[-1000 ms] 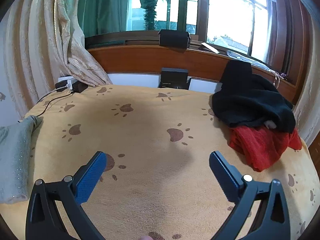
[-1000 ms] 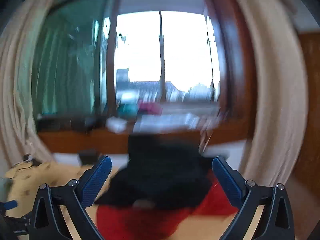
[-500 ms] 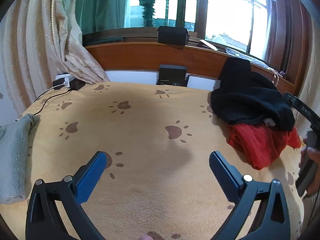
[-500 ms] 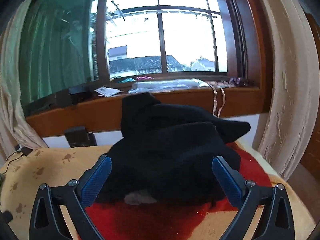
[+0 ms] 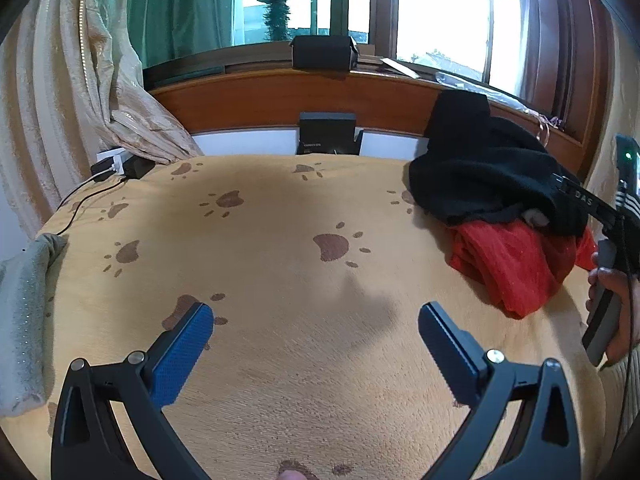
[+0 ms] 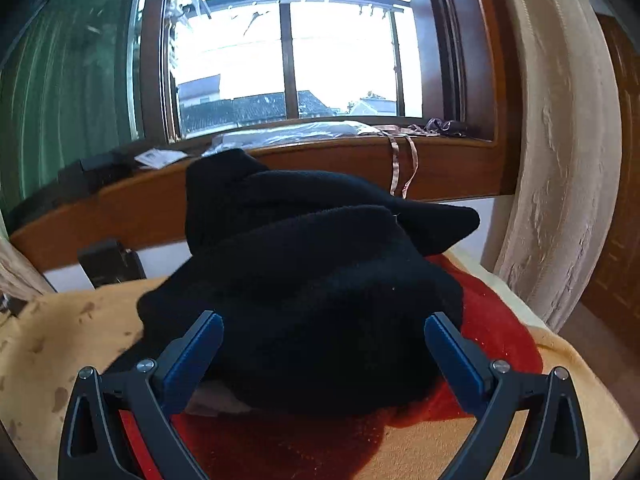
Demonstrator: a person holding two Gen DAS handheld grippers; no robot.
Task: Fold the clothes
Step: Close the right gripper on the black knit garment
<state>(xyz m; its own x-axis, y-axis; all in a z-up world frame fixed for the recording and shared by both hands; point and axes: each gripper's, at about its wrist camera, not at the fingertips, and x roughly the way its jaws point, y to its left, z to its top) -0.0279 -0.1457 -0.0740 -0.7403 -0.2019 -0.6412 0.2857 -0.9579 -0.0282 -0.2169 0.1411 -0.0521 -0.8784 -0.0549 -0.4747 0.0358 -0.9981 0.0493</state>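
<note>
On the bed (image 5: 280,280), the sweater (image 5: 480,176) lies atop the knit garment (image 5: 508,264) at the right, a folded towel (image 5: 20,320) at the left edge, the headboard (image 5: 260,96) behind.

The letters "DAS" stand in white on the right tongs' (image 5: 592,204) black arm; other print is illegible.

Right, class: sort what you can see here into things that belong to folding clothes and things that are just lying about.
Belongs to the job:
black garment
red garment
grey garment
blanket, the folding surface
left gripper, open
right gripper, open

Just lying about:
black box
charger and cable
curtain
papers on the sill
</note>
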